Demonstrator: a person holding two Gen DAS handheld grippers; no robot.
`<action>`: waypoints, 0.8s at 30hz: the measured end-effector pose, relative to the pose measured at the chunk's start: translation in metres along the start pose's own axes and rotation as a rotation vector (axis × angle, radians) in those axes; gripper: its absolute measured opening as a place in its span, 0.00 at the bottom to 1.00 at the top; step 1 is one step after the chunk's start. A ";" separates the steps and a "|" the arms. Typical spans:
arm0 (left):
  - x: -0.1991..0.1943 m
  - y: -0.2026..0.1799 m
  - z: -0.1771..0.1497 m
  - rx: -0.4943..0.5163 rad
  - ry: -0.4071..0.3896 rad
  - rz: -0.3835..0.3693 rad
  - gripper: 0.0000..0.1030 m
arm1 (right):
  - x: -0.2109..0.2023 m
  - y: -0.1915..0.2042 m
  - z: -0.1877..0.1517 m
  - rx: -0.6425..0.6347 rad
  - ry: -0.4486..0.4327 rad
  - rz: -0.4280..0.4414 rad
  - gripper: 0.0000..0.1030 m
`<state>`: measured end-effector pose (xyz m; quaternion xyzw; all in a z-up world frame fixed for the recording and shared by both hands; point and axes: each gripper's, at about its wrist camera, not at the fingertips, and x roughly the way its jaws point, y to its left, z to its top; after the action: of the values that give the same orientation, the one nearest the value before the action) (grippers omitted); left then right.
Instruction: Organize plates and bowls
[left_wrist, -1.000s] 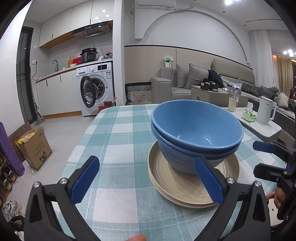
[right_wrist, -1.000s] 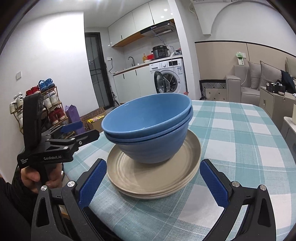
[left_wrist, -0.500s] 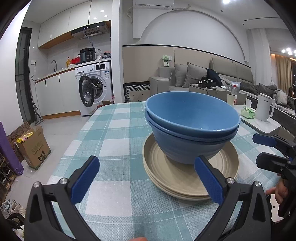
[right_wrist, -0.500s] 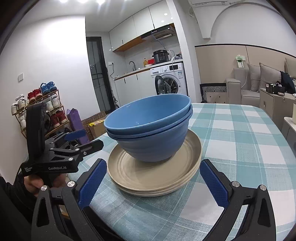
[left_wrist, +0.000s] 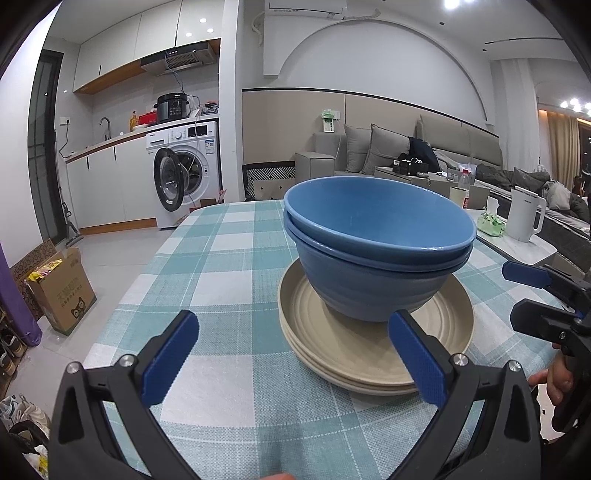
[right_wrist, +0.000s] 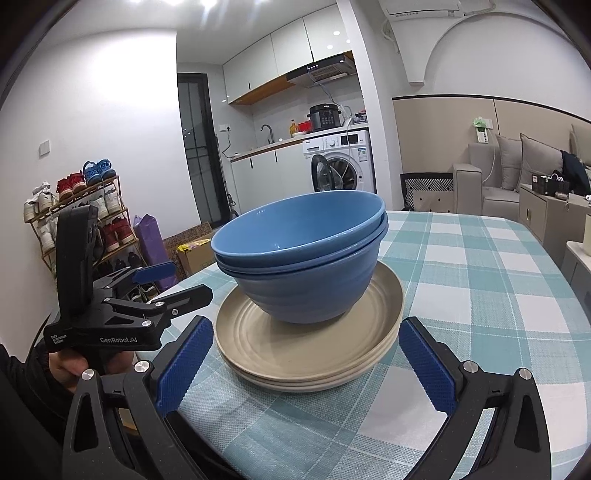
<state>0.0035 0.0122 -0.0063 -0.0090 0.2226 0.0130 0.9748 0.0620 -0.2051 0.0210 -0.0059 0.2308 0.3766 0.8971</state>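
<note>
open-plan flat: kitchen run with a washing machine (left_wrist: 186, 177), door ajar, at the back, grey sofa (left_wrist: 399, 155) to the right, shoe rack (right_wrist: 79, 221) against the left wall. in front, a desk (left_wrist: 229, 266) under a teal-and-white check cloth.

task items sit in one pile on the desk: two blue bowls (left_wrist: 376, 240) nested one inside the other, upper one slightly skewed, standing on a stack of beige plates (left_wrist: 354, 350). the plate stack looks like three from the right wrist view, exact count not certain.

left tongs (left_wrist: 291, 360): spread wide, nothing between the blue pads. the pile lies ahead and to the right of their centre; in that view the right pad overlaps the near rim of the plates, contact cannot be told. seen from the right wrist view, these tongs sit just off the left side of the pile, apart from it, gripped by a hand (right_wrist: 74, 363).

right tongs (right_wrist: 306, 367): also spread wide and empty. the plate stack (right_wrist: 310, 343) lies straight ahead between the two pads, near edge just beyond the tips; bowls (right_wrist: 303, 258) above and behind. no contact seen.

white kettle (left_wrist: 524, 216) stands on a side surface to the right, well apart from the pile.
</note>
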 end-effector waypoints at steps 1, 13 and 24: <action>0.000 0.000 -0.001 0.000 0.002 -0.003 1.00 | 0.000 0.001 0.000 0.000 0.001 0.001 0.99; 0.000 -0.001 -0.002 -0.004 -0.007 -0.011 1.00 | 0.002 0.003 0.000 -0.009 0.010 0.009 0.99; 0.000 -0.003 -0.003 0.002 -0.004 -0.013 1.00 | 0.002 0.003 -0.001 -0.009 0.007 0.011 0.99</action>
<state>0.0025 0.0096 -0.0092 -0.0096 0.2207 0.0065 0.9753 0.0604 -0.2017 0.0202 -0.0098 0.2325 0.3825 0.8942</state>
